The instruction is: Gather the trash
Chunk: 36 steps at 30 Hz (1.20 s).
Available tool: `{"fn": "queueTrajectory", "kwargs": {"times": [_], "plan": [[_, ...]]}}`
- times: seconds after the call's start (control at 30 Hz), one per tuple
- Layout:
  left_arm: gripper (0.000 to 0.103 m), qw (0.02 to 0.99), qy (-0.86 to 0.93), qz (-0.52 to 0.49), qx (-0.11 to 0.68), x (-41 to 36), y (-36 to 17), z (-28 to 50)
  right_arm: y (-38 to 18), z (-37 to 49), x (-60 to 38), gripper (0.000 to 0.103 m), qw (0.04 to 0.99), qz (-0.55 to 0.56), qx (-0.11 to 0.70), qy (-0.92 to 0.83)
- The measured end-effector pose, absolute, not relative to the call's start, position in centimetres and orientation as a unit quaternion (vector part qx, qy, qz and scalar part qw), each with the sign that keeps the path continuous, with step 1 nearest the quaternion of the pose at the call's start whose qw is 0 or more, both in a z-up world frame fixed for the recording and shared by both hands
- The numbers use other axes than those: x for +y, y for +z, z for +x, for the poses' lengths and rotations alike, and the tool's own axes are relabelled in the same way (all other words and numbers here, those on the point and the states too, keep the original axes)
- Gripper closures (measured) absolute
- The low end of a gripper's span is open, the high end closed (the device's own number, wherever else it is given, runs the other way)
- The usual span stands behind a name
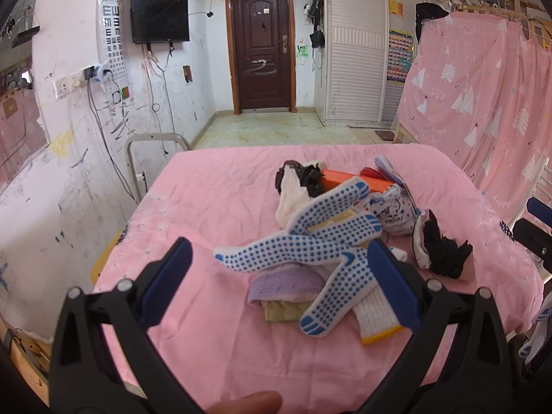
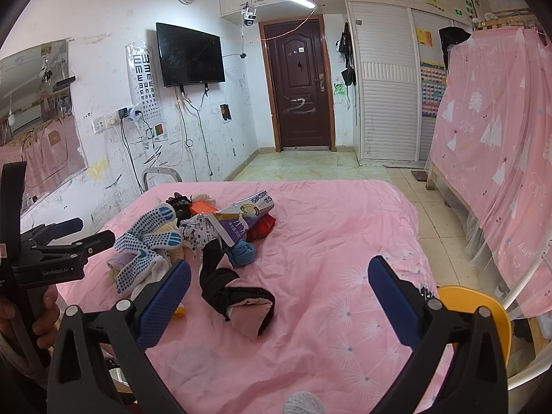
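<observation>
**Both grippers open over a pile of clutter on the pink bed**

The left gripper (image 1: pixel 281 258) hangs above the near part of the bed (image 1: pixel 214 193) with its blue-padded fingers spread wide, holding nothing. Between and just beyond them lies a white work glove with blue dots (image 1: pixel 310 238), its fingers splayed over a purple cloth (image 1: pixel 286 284) and a yellowish cloth beneath.

Farther toward the bed's far edge sit an orange box (image 1: pixel 345 177), a crumpled white patterned wrapper (image 1: pixel 393 212) and a white cloth with black fabric (image 1: pixel 296 181). A black-and-white bundle (image 1: pixel 438 245) lies toward the bed's right edge.

The right gripper (image 2: pixel 279 272) is also open and empty, its fingers wide apart over the middle of the bed. Just past its left finger lies a black fabric piece with a pink lining (image 2: pixel 238 296). Behind it are a blue knitted ball (image 2: pixel 243 253), a purple-and-white carton (image 2: pixel 241 217) and a red packet (image 2: pixel 264 226). The whole pile sits toward the bed's left side in this view; a yellow chair (image 2: pixel 483 310) stands beside the bed's right edge.
</observation>
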<state>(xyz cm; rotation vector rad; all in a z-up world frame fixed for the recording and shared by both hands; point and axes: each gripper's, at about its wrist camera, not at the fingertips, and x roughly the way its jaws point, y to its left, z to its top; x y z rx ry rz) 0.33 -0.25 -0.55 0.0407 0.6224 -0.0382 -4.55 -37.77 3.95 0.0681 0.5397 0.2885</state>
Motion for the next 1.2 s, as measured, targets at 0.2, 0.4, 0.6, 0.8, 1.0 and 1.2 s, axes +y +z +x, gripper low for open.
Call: {"fn": "queueTrajectory", "kwargs": {"times": [0.2,0.4,0.6,0.8,1.0,1.2], "plan": [[0.006,0.952,-0.018,0.022,0.306,-0.33,-0.56,0.36,3.92,-4.54,-37.74,0.009,0.953,0.034,0.266,0.142],[0.006,0.952,-0.019,0.022,0.306,-0.35,-0.57,0.36,3.89,-4.5,-37.66,0.01,0.953,0.033,0.265,0.143],[0.006,0.952,-0.018,0.023,0.306,-0.44,-0.55,0.36,3.73,-4.46,-37.53,0.01,0.952,0.033,0.267,0.143],[0.006,0.951,-0.017,0.022,0.307,-0.43,-0.58,0.34,3.5,-4.43,-37.26,0.01,0.952,0.032,0.269,0.145],[0.006,0.951,-0.016,0.023,0.308,-0.37,-0.7,0.32,3.37,-4.42,-37.16,0.01,0.951,0.032,0.271,0.147],[0.006,0.951,-0.017,0.024,0.309,-0.37,-0.79,0.35,3.12,-4.22,-37.09,0.01,0.948,0.032,0.277,0.151]]}}
